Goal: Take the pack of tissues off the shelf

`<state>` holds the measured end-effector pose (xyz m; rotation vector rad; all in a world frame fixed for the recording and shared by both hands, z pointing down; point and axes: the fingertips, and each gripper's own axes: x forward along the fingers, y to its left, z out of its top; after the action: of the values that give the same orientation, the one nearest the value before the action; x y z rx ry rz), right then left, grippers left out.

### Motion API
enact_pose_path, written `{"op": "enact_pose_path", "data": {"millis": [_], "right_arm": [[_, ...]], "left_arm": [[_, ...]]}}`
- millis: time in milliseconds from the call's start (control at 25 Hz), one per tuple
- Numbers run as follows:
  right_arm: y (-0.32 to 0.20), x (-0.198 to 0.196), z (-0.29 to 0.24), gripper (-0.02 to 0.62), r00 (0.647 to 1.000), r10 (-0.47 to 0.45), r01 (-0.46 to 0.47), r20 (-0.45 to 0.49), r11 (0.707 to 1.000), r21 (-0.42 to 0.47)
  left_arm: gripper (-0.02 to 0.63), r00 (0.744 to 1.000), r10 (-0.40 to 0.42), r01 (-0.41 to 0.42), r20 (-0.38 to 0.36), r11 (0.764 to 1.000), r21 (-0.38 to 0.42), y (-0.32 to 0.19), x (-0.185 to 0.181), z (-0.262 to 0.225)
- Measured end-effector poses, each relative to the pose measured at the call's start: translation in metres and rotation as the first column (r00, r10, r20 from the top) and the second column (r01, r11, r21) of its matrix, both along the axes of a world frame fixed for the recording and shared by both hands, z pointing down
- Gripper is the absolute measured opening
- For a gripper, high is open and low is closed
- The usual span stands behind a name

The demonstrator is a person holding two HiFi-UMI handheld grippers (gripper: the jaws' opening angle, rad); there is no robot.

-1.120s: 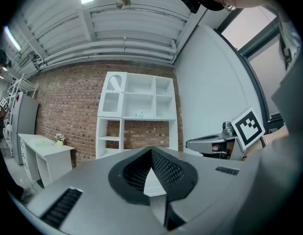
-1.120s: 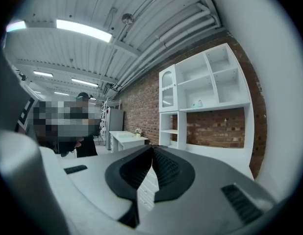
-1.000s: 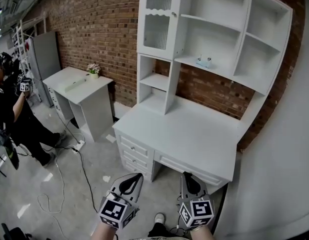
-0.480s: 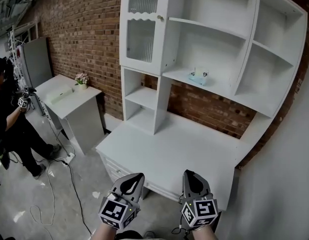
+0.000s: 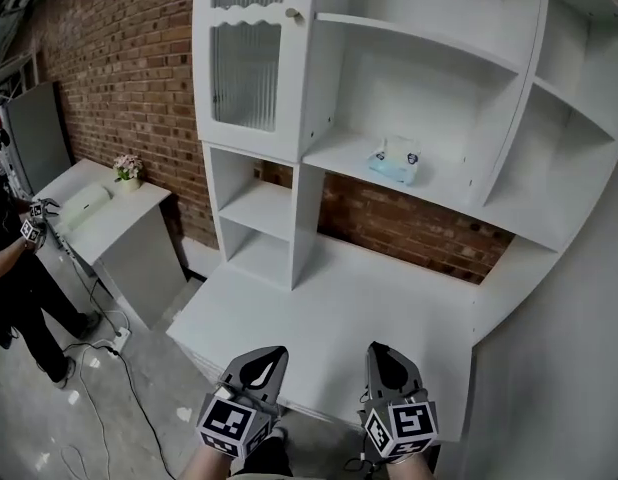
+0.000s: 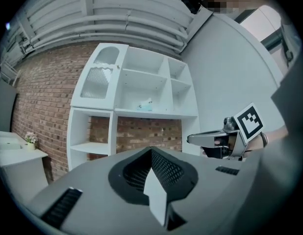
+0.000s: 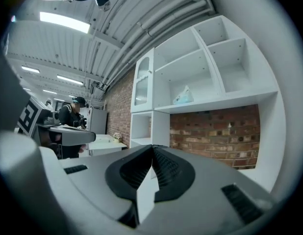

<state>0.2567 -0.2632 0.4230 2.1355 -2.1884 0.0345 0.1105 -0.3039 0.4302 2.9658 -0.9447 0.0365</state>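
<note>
Walk-up brings tissues [image 5: 394, 158] on the shelf [image 5: 339, 156] closer, not yet reachable; left hand-held gripper [image 5: 259, 364] and right hand-held gripper [image 5: 385, 364] both closed, empty, at worktop [image 5: 329, 313] near edge.

Bright overhead strip lights [image 7: 63, 22], soft shadows, fisheye-curved edges.

You hold your left gripper [image 5: 265, 360] and right gripper [image 5: 383, 358] side by side, near your body and a little apart, both pointing level towards the far side. The jaws of each are pressed together with nothing between them. Your left forearm [image 5: 201, 466] and right forearm [image 5: 409, 468] run straight in behind them, with the left marker cube [image 5: 230, 426] turned slightly out to the left and the right marker cube [image 5: 400, 428] facing you more squarely.
</note>
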Motion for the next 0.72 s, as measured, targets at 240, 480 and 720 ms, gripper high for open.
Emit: {"op": "enact_pose_path", "data": {"millis": [240, 480, 720], "right_arm": [[-0.064, 0.032, -0.012, 0.008, 0.993, 0.114, -0.114, -0.04, 0.993, 0.014], [-0.116, 0.065, -0.045, 0.008, 0.965, 0.248, -0.243, -0.084, 0.968, 0.069], [-0.153, 0.101, -0.087, 0.008, 0.924, 0.358, -0.337, -0.132, 0.928, 0.157]], "left_arm": [[0.014, 0.994, 0.105, -0.105, 0.006, 0.994, 0.03, -0.083, 0.032, -0.014], [0.014, 0.981, 0.195, -0.195, 0.002, 0.977, 0.082, -0.149, 0.057, -0.034], [0.014, 0.966, 0.26, -0.258, 0.003, 0.958, 0.128, -0.192, 0.077, -0.046]]}}
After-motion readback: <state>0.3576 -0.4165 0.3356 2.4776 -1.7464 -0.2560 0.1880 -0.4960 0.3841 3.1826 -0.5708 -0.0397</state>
